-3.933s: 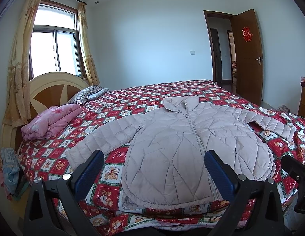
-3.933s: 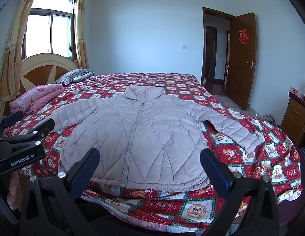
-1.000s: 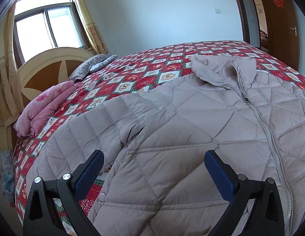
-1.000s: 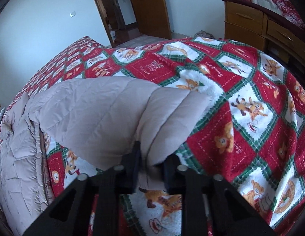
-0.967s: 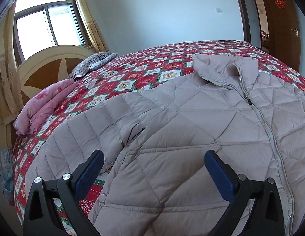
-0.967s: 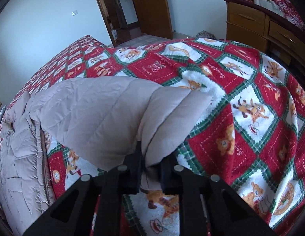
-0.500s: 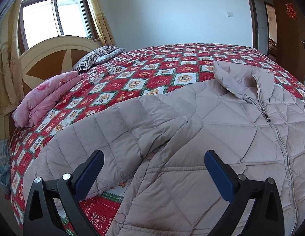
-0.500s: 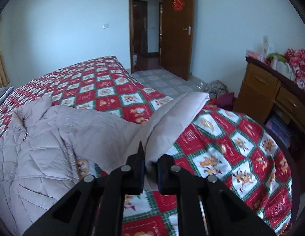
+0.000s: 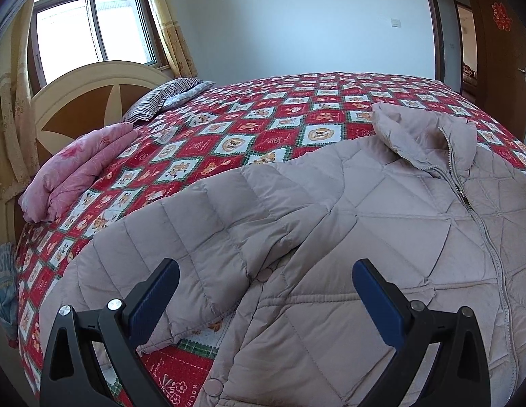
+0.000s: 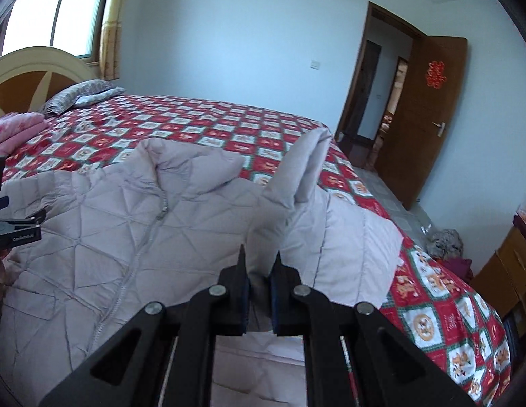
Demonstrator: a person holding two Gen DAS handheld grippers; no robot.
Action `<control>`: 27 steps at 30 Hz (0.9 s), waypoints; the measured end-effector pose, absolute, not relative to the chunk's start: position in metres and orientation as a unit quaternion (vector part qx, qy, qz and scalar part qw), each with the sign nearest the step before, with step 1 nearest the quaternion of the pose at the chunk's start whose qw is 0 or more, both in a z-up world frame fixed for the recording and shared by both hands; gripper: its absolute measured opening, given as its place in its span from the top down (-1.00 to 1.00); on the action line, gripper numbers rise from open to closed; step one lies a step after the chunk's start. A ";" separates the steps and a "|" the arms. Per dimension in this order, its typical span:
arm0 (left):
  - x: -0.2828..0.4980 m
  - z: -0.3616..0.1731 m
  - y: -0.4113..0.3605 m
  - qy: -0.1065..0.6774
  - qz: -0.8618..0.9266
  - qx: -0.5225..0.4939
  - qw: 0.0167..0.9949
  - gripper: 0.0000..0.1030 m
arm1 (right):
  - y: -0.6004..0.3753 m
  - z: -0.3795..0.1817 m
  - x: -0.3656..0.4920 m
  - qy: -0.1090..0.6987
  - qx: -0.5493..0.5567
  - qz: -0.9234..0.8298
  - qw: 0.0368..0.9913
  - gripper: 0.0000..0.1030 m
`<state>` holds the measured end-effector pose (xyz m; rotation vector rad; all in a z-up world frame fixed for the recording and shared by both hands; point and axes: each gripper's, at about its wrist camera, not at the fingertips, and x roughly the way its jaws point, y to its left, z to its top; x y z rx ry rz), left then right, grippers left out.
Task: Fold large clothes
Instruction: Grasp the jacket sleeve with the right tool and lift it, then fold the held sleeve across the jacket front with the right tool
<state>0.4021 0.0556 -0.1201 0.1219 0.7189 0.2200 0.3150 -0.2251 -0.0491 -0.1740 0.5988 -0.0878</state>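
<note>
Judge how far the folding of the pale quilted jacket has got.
Done: the pale quilted zip-up jacket lies spread, zipped, on the red patchwork bedspread. In hand: the right hand-held gripper is shut on the right sleeve, raised over the body. Left: the left sleeve lies flat; the left hand-held gripper is open above it.

Left gripper: held low, pointed forward, jaws spread wide; nothing is held between the blue pads.
Left gripper, from the right wrist view: seen at the left edge, only partly in frame.
Right gripper: raised and pointed forward, jaws drawn nearly together; a fold of the jacket sleeve is pinched between the fingertips.
</note>
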 end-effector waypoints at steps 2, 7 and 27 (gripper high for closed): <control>0.403 -0.120 0.059 0.355 0.107 0.059 0.927 -0.98 | -0.201 -0.055 0.324 0.295 -0.092 -0.020 0.951 0.78; 0.403 -0.118 0.076 0.353 0.118 0.051 0.927 -0.98 | -0.151 -0.075 0.343 0.304 -0.091 0.029 0.948 0.78; 0.404 -0.097 0.037 0.354 0.076 0.045 0.931 -0.98 | -0.154 -0.115 0.311 0.358 -0.042 0.126 0.924 -0.31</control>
